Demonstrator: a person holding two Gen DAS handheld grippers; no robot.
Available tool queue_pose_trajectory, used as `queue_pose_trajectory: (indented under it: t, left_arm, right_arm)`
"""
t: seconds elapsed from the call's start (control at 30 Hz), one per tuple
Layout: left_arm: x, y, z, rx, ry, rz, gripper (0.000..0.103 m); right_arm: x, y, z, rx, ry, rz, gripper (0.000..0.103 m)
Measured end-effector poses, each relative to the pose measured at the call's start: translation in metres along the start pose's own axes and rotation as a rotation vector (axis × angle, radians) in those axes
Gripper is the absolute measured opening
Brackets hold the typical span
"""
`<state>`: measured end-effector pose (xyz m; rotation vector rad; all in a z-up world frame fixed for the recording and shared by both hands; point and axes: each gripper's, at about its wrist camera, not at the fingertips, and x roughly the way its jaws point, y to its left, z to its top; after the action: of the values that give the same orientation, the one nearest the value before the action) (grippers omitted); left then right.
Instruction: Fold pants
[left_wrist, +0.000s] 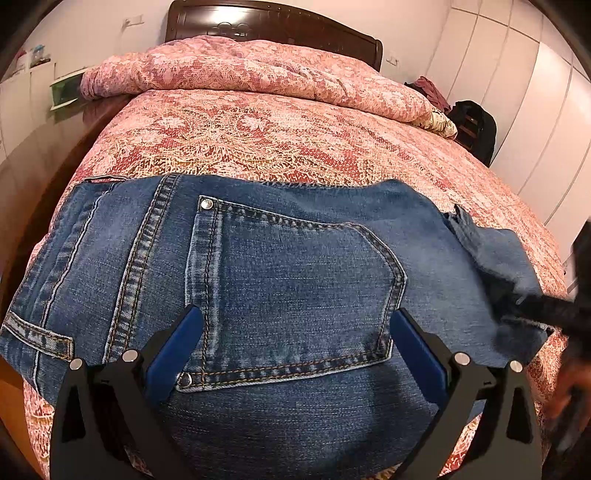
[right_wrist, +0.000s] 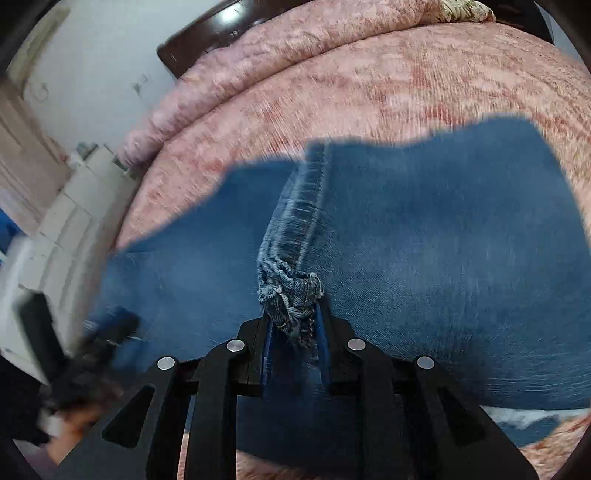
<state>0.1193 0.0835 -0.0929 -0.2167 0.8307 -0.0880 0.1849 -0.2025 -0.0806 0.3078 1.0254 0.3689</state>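
Jeans (left_wrist: 295, 266) lie part-folded on the bed (left_wrist: 258, 140); right hand-held gripper (right_wrist: 293, 325) clamps the bunched hem (right_wrist: 290, 295), left hand-held gripper (left_wrist: 295, 343) gapes wide and empty over the back pocket (left_wrist: 295, 295).

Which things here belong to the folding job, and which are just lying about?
Job: jeans; frayed hem pinched in the right gripper; left gripper, open over the back pocket.
Lying about: rolled quilt, dark bag, headboard.

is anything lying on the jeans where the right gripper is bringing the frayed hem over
Nothing visible blocks it. The right gripper is shut on the frayed hem of the blue denim jeans; only the open left gripper hovers above the back pocket.
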Motion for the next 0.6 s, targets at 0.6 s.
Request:
queue_pose_trajectory:
  t: [0.6]
  left_arm:
    - [-0.001,0.0,-0.001,-0.002,-0.002,-0.002,0.101]
  right_arm:
    - [-0.005,0.038,-0.03,-0.176,0.018,0.004,0.019]
